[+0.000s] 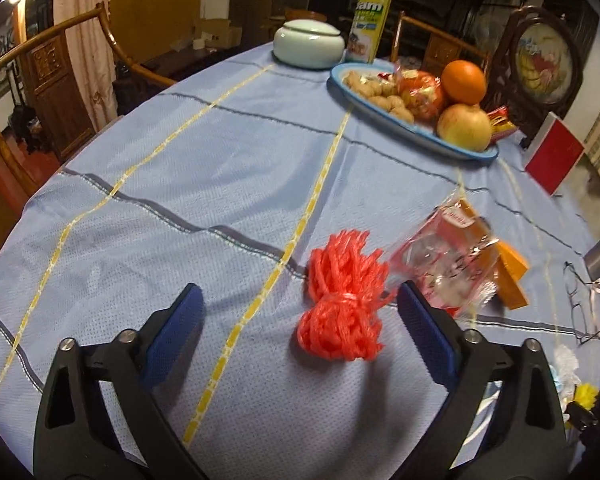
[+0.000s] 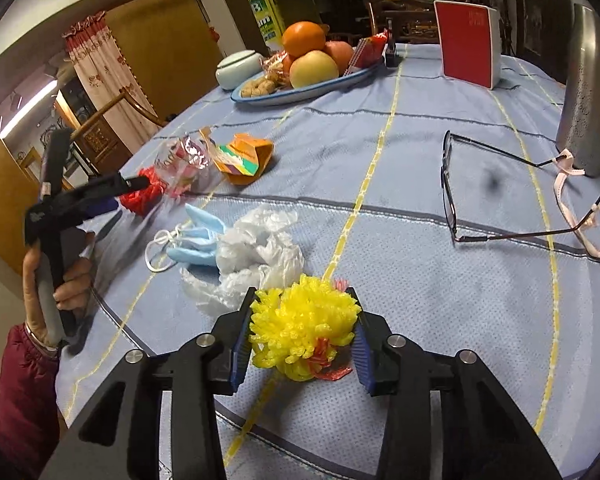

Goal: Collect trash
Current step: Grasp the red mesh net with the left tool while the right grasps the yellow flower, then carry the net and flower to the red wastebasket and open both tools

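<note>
- Left gripper [image 1: 300, 304] is spread wide, a red mesh bundle [image 1: 342, 308] between its fingers, untouched
- Right gripper [image 2: 302, 330] squeezes a yellow mesh ball [image 2: 302, 330] on the tablecloth [image 2: 440, 300]

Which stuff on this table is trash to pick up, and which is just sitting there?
Trash:
yellow net, held in right tongs
red net, between open left tongs
clear wrapper
orange carton
face mask
plastic bag

Just there:
glasses
fruit plate
jar
</note>
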`<state>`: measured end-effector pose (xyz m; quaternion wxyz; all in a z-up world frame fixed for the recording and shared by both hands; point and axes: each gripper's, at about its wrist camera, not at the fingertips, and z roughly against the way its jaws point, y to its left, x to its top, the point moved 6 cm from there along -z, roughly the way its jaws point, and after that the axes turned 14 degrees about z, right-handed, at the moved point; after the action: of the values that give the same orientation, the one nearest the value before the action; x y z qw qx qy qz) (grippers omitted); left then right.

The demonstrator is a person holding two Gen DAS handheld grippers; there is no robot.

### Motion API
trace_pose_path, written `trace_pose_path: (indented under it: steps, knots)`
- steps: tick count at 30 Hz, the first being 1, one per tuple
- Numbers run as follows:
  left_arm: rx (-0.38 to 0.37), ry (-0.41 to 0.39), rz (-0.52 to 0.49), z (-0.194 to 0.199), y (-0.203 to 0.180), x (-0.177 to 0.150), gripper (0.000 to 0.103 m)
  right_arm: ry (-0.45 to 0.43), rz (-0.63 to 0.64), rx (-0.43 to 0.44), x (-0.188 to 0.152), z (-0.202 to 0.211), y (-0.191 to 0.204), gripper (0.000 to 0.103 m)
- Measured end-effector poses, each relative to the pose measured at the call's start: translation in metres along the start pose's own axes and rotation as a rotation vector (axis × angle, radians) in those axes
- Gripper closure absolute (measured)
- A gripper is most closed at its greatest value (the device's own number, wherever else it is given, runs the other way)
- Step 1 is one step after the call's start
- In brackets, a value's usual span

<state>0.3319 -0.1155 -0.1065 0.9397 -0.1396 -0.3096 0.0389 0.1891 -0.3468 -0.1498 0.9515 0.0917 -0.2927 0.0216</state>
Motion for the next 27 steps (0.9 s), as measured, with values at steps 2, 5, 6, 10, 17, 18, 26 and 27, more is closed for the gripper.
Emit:
trace_pose_path:
  steps: [2,5,6,10,17,18,26,27]
  knots:
    - [-0.006,0.004,-0.019,-0.001,-0.004,-0.002,0.016,-0.001,0.002,0.000,0.000,0.000,0.000,0.059]
    - [0.006,0.018,-0.058,-0.005,-0.010,-0.006,0.023,0.002,-0.001,-0.005,0.000,0.000,-0.001,0.054]
    - [0.008,0.024,-0.072,-0.007,-0.012,-0.008,0.024,0.004,-0.003,-0.005,-0.001,0.000,-0.001,0.053]
    - [-0.002,0.040,-0.094,-0.010,-0.016,-0.011,0.036,0.007,-0.002,-0.005,-0.001,-0.001,-0.001,0.049]
    - [-0.052,0.054,-0.109,-0.008,-0.021,-0.014,0.068,-0.069,0.012,-0.031,0.004,0.013,0.000,0.064]
    - [-0.057,0.042,-0.111,-0.005,-0.021,-0.013,0.068,-0.084,0.014,-0.040,0.006,0.016,0.000,0.065]
    - [-0.114,-0.010,-0.096,0.015,-0.021,-0.009,0.068,-0.101,-0.023,-0.023,0.007,0.022,-0.007,0.065]
    - [-0.115,-0.012,-0.093,0.017,-0.020,-0.009,0.068,-0.097,-0.022,-0.019,0.006,0.021,-0.006,0.065]
